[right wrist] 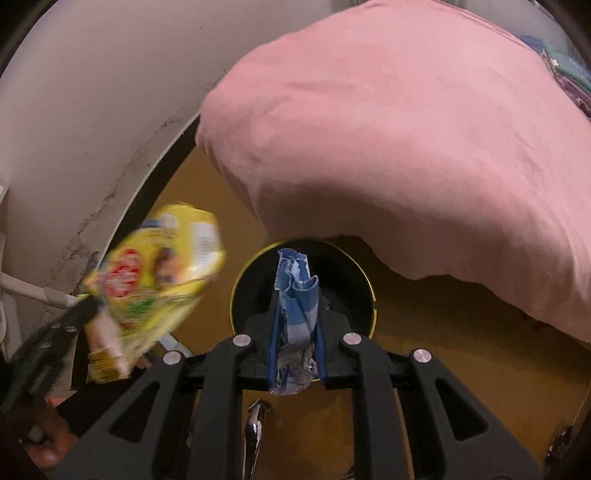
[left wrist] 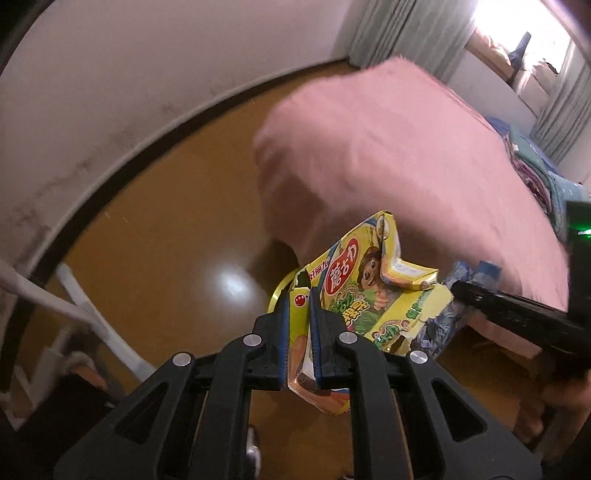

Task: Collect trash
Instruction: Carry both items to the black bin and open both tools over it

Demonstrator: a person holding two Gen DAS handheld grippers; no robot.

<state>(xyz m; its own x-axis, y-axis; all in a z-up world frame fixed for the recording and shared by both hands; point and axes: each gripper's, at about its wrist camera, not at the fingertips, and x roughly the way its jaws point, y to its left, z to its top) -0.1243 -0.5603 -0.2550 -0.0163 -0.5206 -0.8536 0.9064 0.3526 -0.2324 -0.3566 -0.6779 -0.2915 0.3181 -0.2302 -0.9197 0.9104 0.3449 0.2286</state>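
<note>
My left gripper (left wrist: 299,295) is shut on a crumpled yellow snack box (left wrist: 373,284) with a cartoon figure and a red label. The same yellow snack box (right wrist: 159,273) shows blurred at the left of the right wrist view, pinched by the left gripper (right wrist: 92,304). My right gripper (right wrist: 295,291) is shut on a crumpled blue and white wrapper (right wrist: 295,291). That wrapper (left wrist: 461,280) and a finger of the right gripper (left wrist: 517,314) show at the right of the left wrist view. Below the right gripper stands a round black bin (right wrist: 354,288) with a yellow rim. Its rim (left wrist: 275,297) peeks out behind the box.
A bed with a pink cover (right wrist: 406,129) overhangs the bin on the right. The floor (left wrist: 166,240) is glossy brown wood. A pale wall (left wrist: 110,92) with a dark skirting board curves along the left. White bars (left wrist: 92,314) stand low on the left. Curtains and a bright window (left wrist: 498,22) are far behind.
</note>
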